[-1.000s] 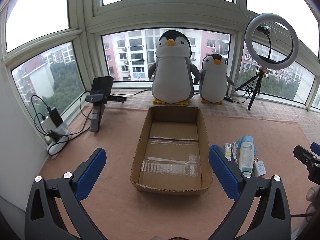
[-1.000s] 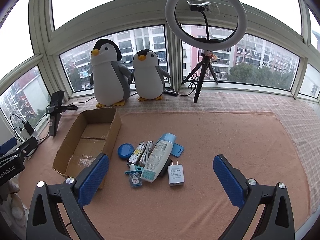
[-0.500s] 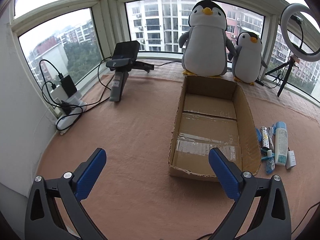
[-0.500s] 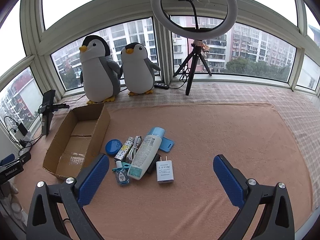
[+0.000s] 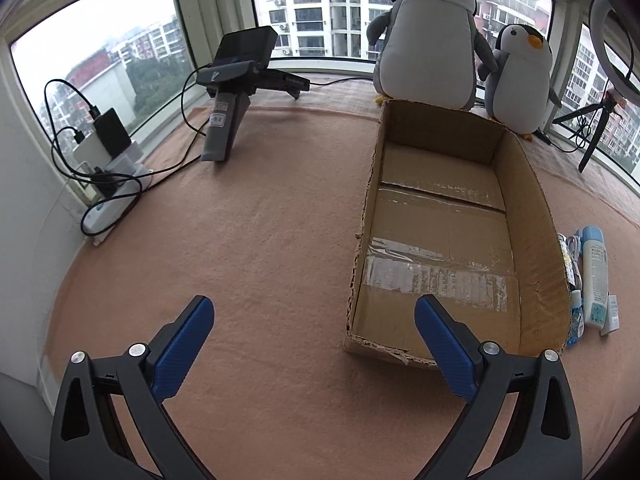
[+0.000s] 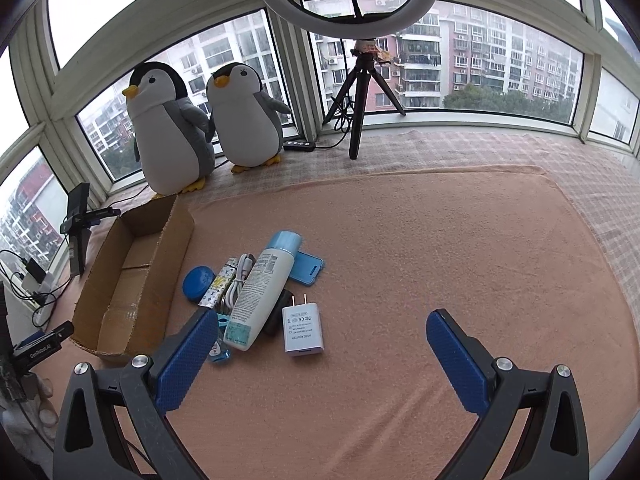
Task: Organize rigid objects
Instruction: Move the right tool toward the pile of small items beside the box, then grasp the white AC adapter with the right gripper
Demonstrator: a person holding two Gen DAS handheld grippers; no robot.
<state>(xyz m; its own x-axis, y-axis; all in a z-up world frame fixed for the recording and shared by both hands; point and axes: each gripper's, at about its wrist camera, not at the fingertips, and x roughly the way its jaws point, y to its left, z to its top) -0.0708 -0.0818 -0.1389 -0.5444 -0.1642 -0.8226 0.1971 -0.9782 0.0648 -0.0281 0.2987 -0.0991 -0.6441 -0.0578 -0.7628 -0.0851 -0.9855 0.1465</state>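
An open, empty cardboard box lies on the pink carpet. To its right is a pile: a white bottle with a blue cap, a white plug adapter, a round blue lid, a patterned tube, a white cable, a flat blue case and a small blue bottle. My left gripper hovers at the box's near left corner, its jaws closing but wide, gripping nothing. My right gripper is open just in front of the adapter.
Two plush penguins stand by the window behind the box. A ring light on a tripod stands at the back. A black device on a stand and a power strip with cables sit at the left edge.
The left view has swung down and leftward, so the box now sits to the right. The right gripper has sunk closer to the pile, which looms larger.
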